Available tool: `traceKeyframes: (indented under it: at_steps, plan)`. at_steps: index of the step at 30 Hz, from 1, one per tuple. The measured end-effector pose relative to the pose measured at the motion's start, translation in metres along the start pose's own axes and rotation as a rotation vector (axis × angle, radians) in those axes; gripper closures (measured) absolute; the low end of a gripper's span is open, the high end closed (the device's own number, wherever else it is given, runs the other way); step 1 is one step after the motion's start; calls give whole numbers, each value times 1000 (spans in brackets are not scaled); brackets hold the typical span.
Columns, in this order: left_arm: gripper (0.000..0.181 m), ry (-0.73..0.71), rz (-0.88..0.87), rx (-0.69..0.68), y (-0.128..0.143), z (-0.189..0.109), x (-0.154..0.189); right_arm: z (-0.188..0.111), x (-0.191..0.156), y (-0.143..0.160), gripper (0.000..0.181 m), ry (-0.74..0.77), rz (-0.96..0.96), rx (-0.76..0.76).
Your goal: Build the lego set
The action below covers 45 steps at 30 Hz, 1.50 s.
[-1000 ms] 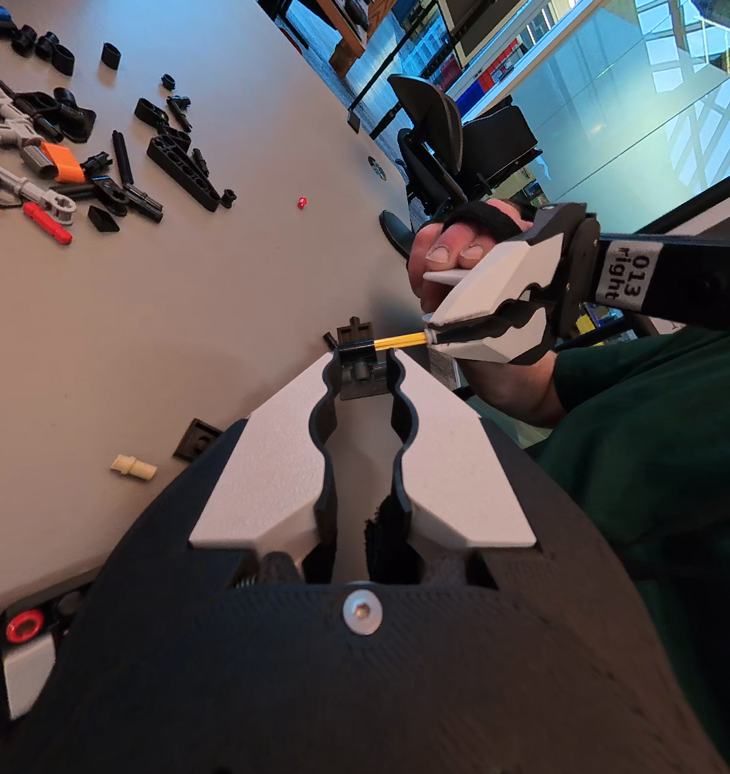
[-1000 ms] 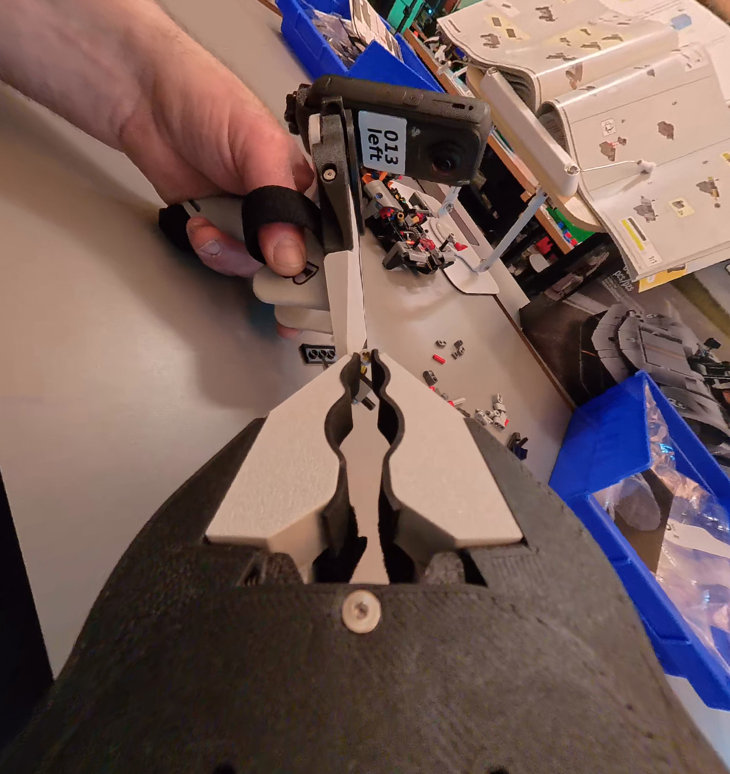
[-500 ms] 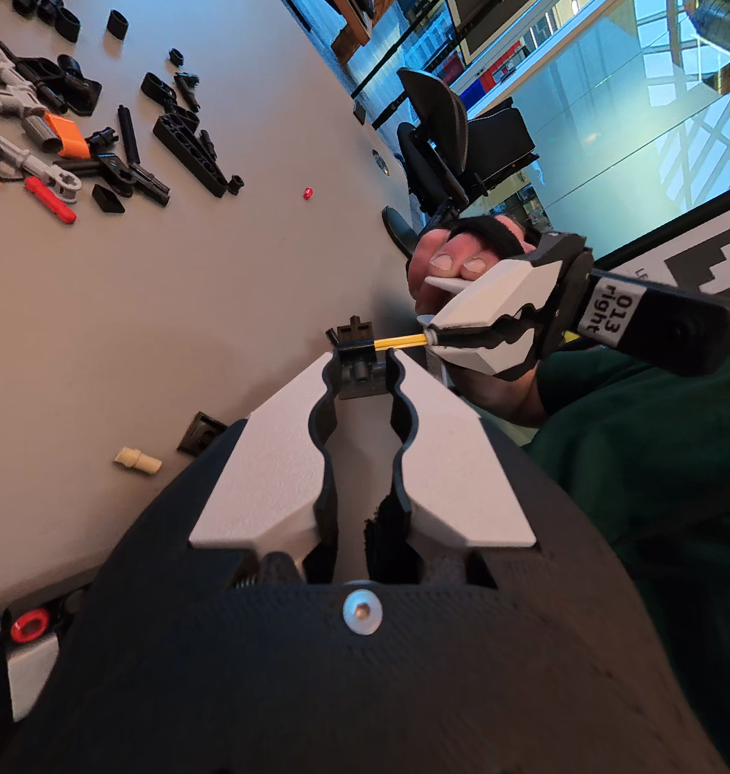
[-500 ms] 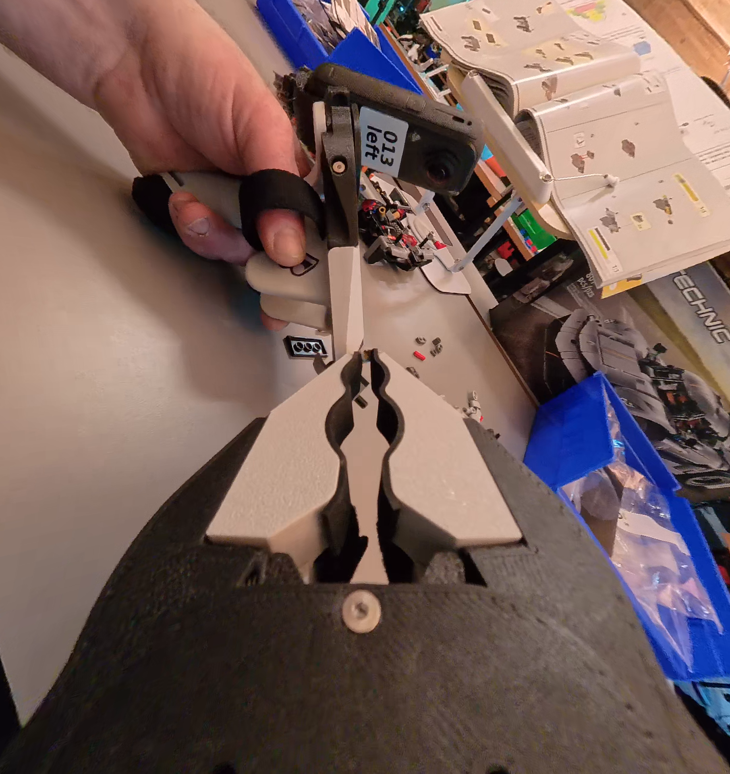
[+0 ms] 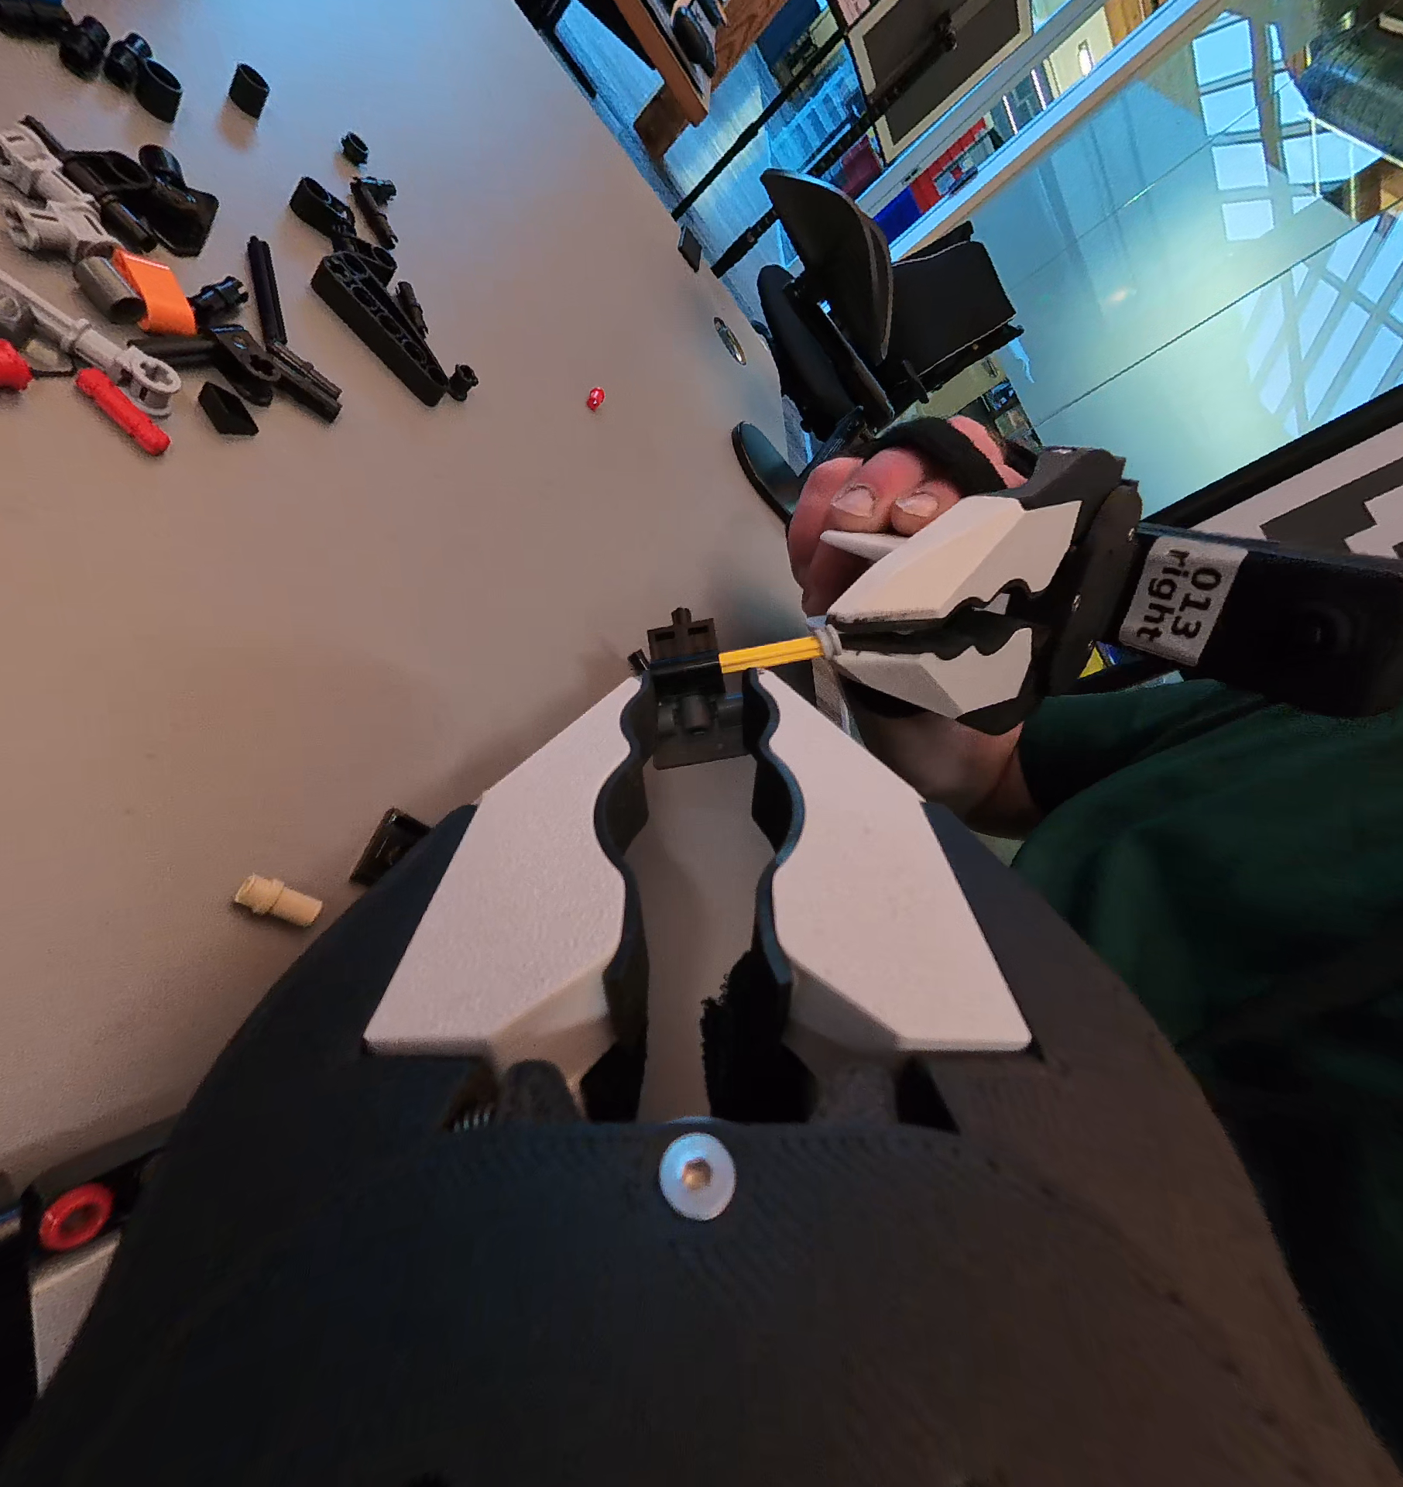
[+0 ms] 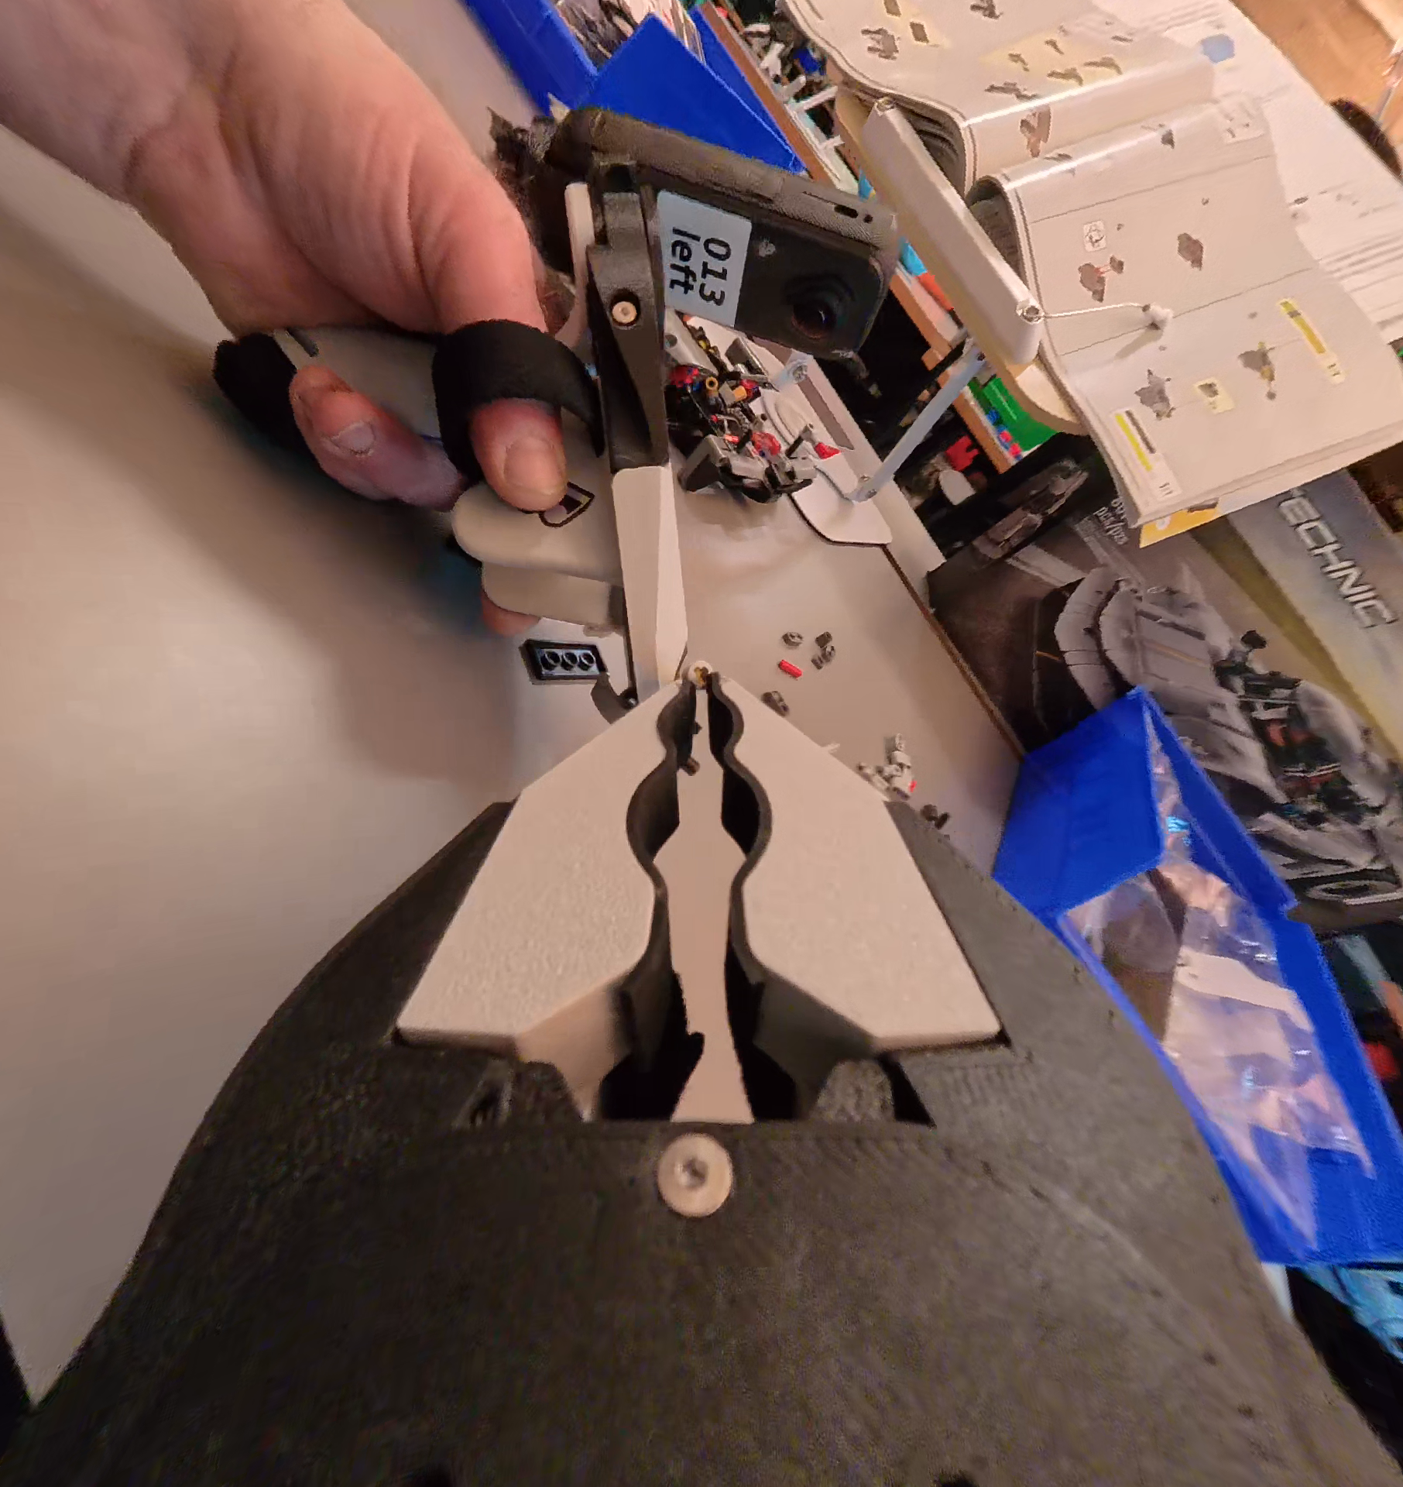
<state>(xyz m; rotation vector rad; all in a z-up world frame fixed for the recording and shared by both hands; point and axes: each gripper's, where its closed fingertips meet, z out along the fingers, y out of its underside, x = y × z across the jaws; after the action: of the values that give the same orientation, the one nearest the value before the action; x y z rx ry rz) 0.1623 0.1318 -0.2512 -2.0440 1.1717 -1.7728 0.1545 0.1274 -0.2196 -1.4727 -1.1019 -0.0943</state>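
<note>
My left gripper (image 5: 694, 700) is shut on a small black lego assembly (image 5: 689, 702) just above the grey table (image 5: 280, 611). A yellow axle (image 5: 769, 653) sticks out of the assembly to the right. My right gripper (image 5: 831, 640) is shut on the axle's far end, which carries a small light bush. In the right wrist view my right gripper (image 6: 698, 680) is closed on the axle tip, right against the left gripper's finger (image 6: 650, 563). The assembly itself is hidden there.
A pile of black, grey, red and orange lego parts (image 5: 159, 282) lies far left. A tan pin (image 5: 278, 901), a black piece (image 5: 388, 845) and a red stud (image 5: 594, 397) lie loose. A black beam (image 6: 563, 661), blue bins (image 6: 1213, 965), an instruction booklet (image 6: 1165, 265) and the set box (image 6: 1213, 684) show to the right. The tips of both grippers are at nearly the same place. My left tips are roughly 9 centimeters from the tan pin (image 5: 278, 901).
Both grippers have stayed joined at the yellow axle. The right gripper's body swung down slightly while holding the axle. Both cameras tilted a little.
</note>
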Motion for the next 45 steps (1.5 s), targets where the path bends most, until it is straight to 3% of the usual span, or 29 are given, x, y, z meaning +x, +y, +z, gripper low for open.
traceKeyframes:
  at_steps: [15,22,32,45]
  plan:
    - [162,10,10,-6,0,1,1,0,1,-4,171,-60,133,35]
    - [162,14,13,-9,0,2,2,-1,2,-6,169,-174,287,71]
    - [162,14,13,-15,1,2,2,2,-3,-2,176,-208,253,39]
    - [162,97,-42,-6,-3,3,10,0,2,-7,177,-138,242,145]
